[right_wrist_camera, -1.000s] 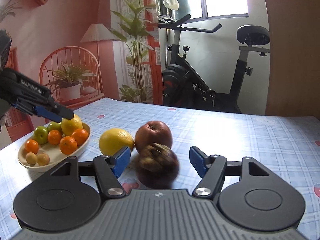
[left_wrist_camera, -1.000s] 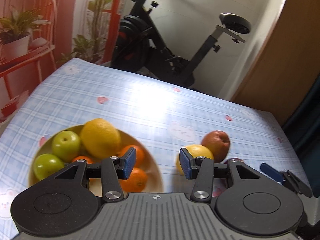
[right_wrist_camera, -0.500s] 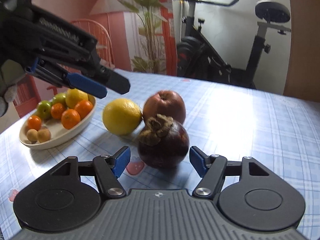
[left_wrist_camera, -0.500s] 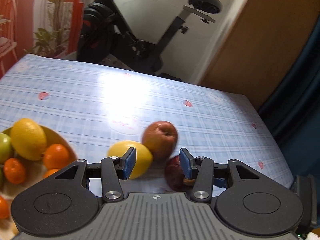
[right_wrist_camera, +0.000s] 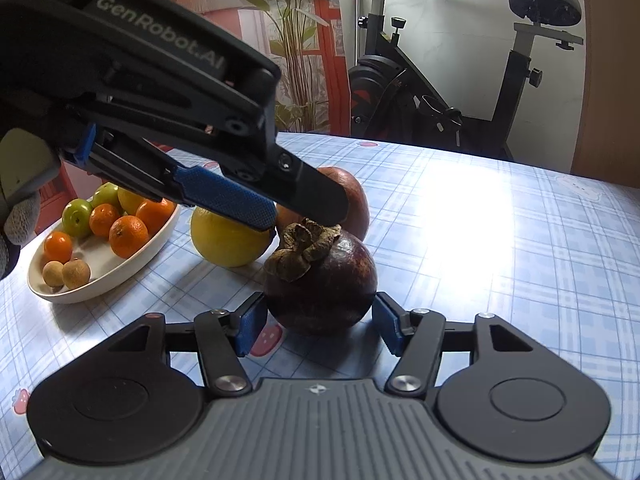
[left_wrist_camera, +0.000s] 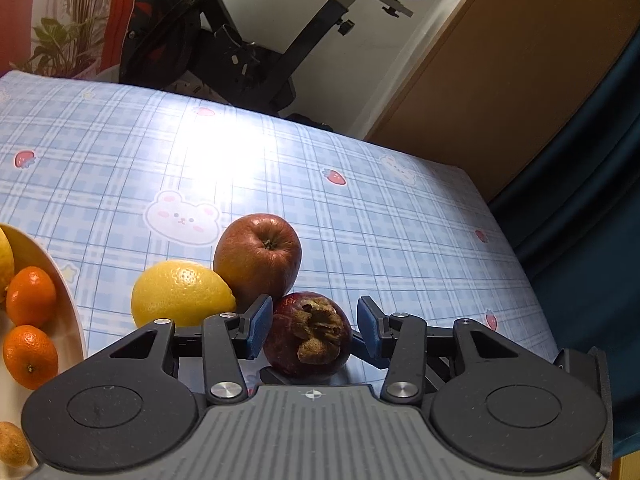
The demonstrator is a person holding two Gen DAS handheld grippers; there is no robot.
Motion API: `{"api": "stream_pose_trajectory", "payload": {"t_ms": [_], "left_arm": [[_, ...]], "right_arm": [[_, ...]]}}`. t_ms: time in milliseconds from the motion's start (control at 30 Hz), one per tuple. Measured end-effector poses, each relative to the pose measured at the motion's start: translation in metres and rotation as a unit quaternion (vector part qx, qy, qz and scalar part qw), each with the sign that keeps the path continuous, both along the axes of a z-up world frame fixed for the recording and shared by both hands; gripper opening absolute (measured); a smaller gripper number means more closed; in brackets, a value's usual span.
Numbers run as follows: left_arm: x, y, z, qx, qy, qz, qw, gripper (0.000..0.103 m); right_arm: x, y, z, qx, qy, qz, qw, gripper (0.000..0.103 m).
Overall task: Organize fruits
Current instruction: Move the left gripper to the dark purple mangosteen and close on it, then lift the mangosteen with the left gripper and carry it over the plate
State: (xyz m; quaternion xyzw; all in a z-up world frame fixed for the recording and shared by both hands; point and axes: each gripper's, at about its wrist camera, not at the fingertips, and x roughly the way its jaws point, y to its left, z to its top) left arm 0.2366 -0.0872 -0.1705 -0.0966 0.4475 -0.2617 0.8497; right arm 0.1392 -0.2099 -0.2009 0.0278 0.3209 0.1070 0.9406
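A dark purple mangosteen (right_wrist_camera: 324, 280) with a dry brown calyx sits on the checked tablecloth. My right gripper (right_wrist_camera: 319, 326) straddles it low down. Its jaws are closing, and the blue pads stand right at the fruit's sides without visibly pressing. My left gripper (left_wrist_camera: 312, 326) is open and frames the same mangosteen (left_wrist_camera: 308, 336). The right wrist view shows the left gripper (right_wrist_camera: 308, 216) hovering just over the calyx. A red apple (left_wrist_camera: 258, 256) and a yellow lemon (left_wrist_camera: 180, 292) lie touching just behind. The cream plate (right_wrist_camera: 132, 256) at the left holds oranges, green apples, a lemon and longans.
A gloved hand (right_wrist_camera: 20, 216) holds the left gripper at the left edge. An exercise bike (right_wrist_camera: 440, 92) stands beyond the table's far edge. The table's right edge (left_wrist_camera: 520, 264) borders a dark curtain. Bare tablecloth (right_wrist_camera: 500, 240) stretches to the right of the fruits.
My left gripper swung right, from over the plate to above the mangosteen. My right gripper tilted down a little and its jaws narrowed around the fruit.
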Motion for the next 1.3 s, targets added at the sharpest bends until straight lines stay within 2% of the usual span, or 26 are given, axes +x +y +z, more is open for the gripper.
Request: {"api": "stream_pose_trajectory", "payload": {"t_ms": [100, 367, 500, 933, 1300], "left_arm": [[0.004, -0.003, -0.003, 0.007, 0.004, -0.001, 1.0, 0.044], [0.0, -0.011, -0.005, 0.029, -0.004, -0.013, 0.9995, 0.041], [-0.002, -0.008, -0.003, 0.038, -0.006, -0.018, 0.9991, 0.036], [-0.026, 0.001, -0.001, 0.051, 0.009, -0.051, 0.9973, 0.036], [-0.03, -0.001, -0.002, 0.047, 0.004, -0.044, 0.9979, 0.036]], "right_arm": [[0.001, -0.002, 0.0, 0.006, 0.002, 0.001, 1.0, 0.061], [-0.001, -0.003, 0.0, 0.01, 0.001, 0.003, 1.0, 0.061], [-0.01, -0.003, 0.002, 0.02, -0.006, 0.014, 1.0, 0.061], [-0.037, -0.003, 0.003, 0.047, 0.005, 0.04, 0.998, 0.061], [-0.039, -0.005, 0.004, 0.051, -0.012, 0.033, 0.998, 0.062]]}}
